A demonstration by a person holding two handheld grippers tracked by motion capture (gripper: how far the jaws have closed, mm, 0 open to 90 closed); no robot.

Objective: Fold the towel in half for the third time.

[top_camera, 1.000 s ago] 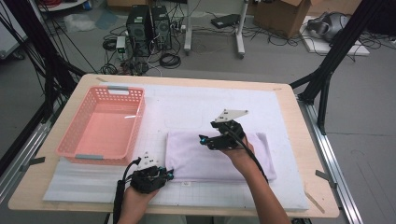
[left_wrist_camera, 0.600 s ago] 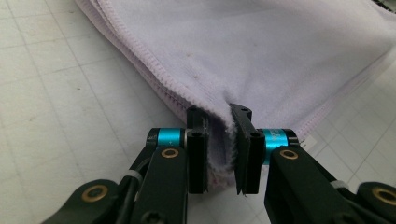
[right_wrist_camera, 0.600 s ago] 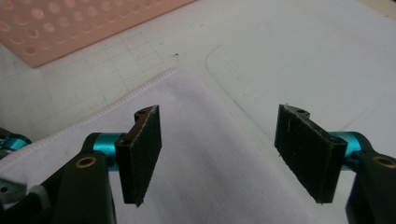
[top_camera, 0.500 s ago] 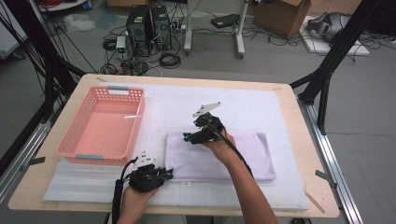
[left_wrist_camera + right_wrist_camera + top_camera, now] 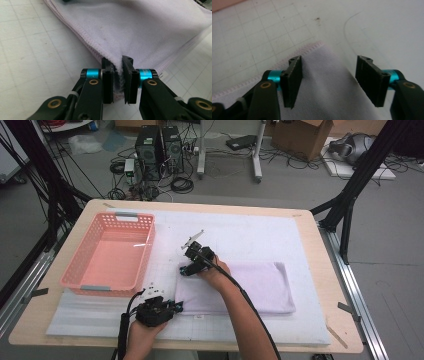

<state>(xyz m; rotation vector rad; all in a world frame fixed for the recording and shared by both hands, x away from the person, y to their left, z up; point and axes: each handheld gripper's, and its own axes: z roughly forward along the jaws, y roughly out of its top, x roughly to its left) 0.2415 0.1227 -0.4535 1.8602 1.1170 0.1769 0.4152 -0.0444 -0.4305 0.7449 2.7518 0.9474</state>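
L gripper point(image 5: 117, 82) pinches the folded lilac towel's point(image 5: 250, 285) near-left corner on the mat point(image 5: 250, 237) while R gripper point(image 5: 329, 82), jaws just closing, straddles far-left corner w/o contact — may snag one layer only.

My pale wooden tabletop point(image 5: 330, 250) carries a white gridded foam mat point(image 5: 260, 235) across most of it. On that mat a pink plastic basket point(image 5: 111, 256) sits left, a folded lilac towel point(image 5: 260, 287) beside it.
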